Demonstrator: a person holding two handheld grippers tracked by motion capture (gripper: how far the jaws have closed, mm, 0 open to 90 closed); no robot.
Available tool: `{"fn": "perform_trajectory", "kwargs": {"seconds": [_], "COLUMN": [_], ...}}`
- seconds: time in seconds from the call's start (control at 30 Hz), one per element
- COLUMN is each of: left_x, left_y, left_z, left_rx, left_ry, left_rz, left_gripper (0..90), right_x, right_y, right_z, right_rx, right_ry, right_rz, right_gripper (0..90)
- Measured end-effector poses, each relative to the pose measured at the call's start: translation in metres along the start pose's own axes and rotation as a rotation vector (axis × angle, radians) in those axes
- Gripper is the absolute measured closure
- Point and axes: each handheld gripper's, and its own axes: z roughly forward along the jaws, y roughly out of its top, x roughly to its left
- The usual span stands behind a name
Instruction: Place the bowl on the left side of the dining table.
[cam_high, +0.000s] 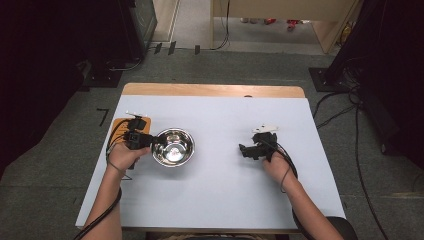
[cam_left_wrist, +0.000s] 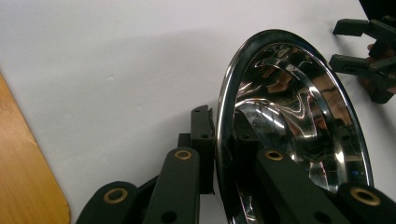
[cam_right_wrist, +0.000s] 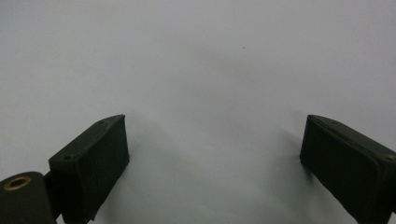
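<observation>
The bowl (cam_high: 173, 147) is round, shiny steel — mirror-bright inside. The left gripper (cam_left_wrist: 219, 154) pinches its rim; the right gripper (cam_right_wrist: 212, 154) stands wide, holding nothing.

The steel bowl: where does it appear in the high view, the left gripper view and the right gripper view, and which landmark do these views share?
High view: the bowl sits left of centre on the white table, at the left gripper.
Left gripper view: the bowl is at right, rim clamped between the fingers.
Right gripper view: not in it; open fingers over the table.
Shared landmark: the white table top.
</observation>
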Motion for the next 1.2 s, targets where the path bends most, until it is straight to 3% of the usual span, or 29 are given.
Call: {"fn": "perform_trajectory", "kwargs": {"seconds": [1.2], "left_x": [0.019], "left_y": [0.002], "left_z": [-0.010], "left_rx": [-0.037], "left_ry": [0.036], "left_rz": [-0.043], "left_gripper": [84.6], "right_x": [0.000], "right_y": [0.000], "right_z": [0.000], "right_rx": [0.000], "right_ry": [-0.001], "right_rz": [-0.001], "right_gripper": [7.5]}}
